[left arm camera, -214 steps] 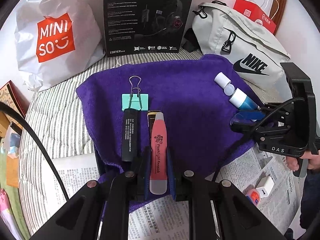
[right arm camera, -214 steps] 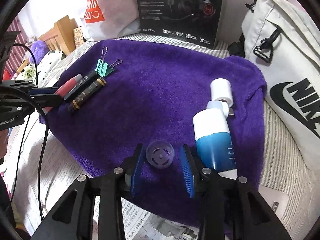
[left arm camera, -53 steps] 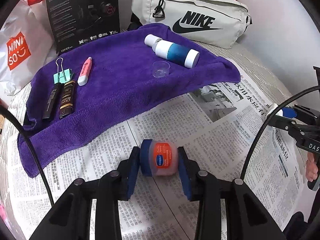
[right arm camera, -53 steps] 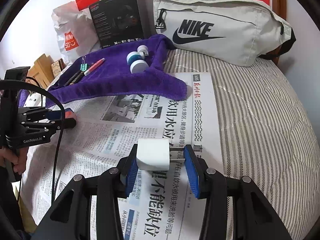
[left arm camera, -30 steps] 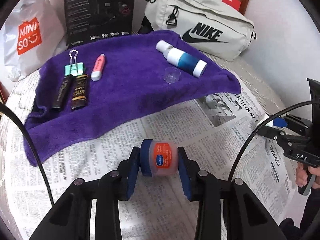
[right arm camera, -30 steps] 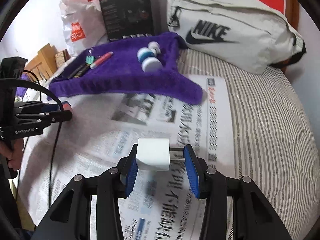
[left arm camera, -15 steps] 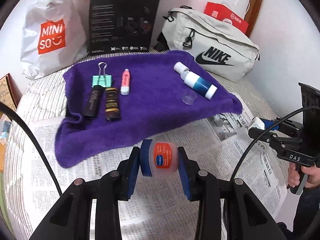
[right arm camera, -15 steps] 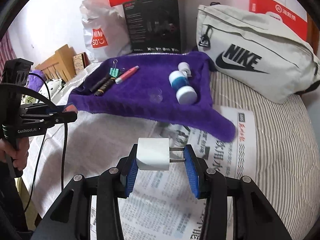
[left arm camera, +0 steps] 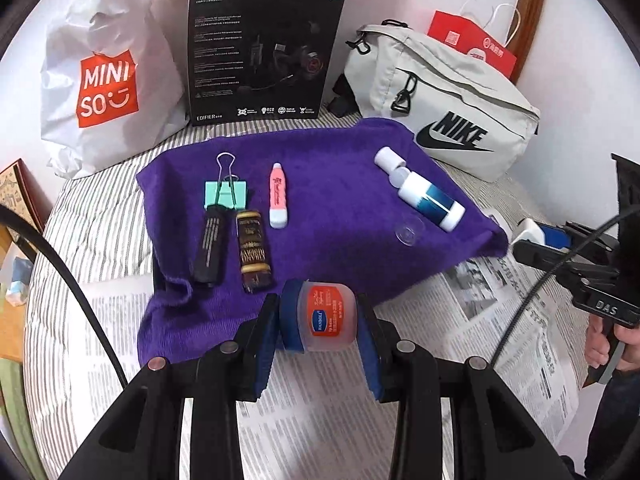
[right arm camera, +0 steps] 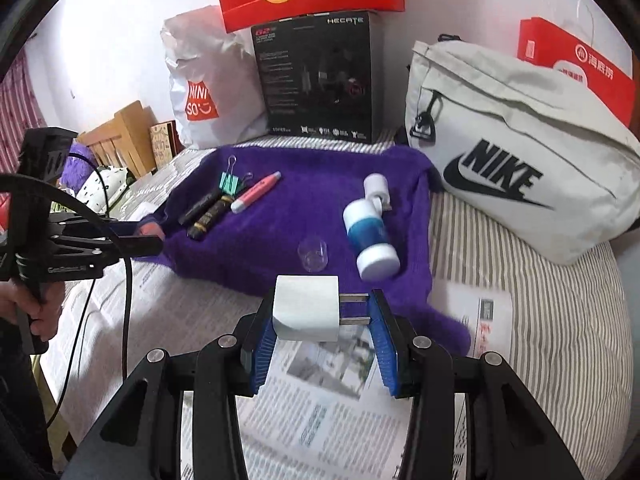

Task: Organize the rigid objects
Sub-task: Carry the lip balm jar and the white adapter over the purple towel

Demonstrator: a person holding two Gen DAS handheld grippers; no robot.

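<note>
Left hand-held gripper point(left arm camera: 318, 326) grips the small orange-labelled jar point(left arm camera: 320, 316) with its blue lid against one pad; right hand-held gripper point(right arm camera: 322, 320) clamps the white plug adapter point(right arm camera: 306, 307) between body and prongs. Both hang above the newspaper point(left arm camera: 516, 320) at the near edge of the purple towel point(left arm camera: 332, 184).

Step looks like carry-to-towel, two items left to place. Next: pick free patches and set down.

Largest to smallest on the towel: blue-white bottle point(left arm camera: 430, 200), black tube point(left arm camera: 210, 246), brown tube point(left arm camera: 253, 254), pink stick point(left arm camera: 277, 195), green binder clip point(left arm camera: 226, 192), clear cap point(left arm camera: 409, 231). The cap sits nearest the adapter's path and looks easily knocked. Free space mid-towel.
</note>
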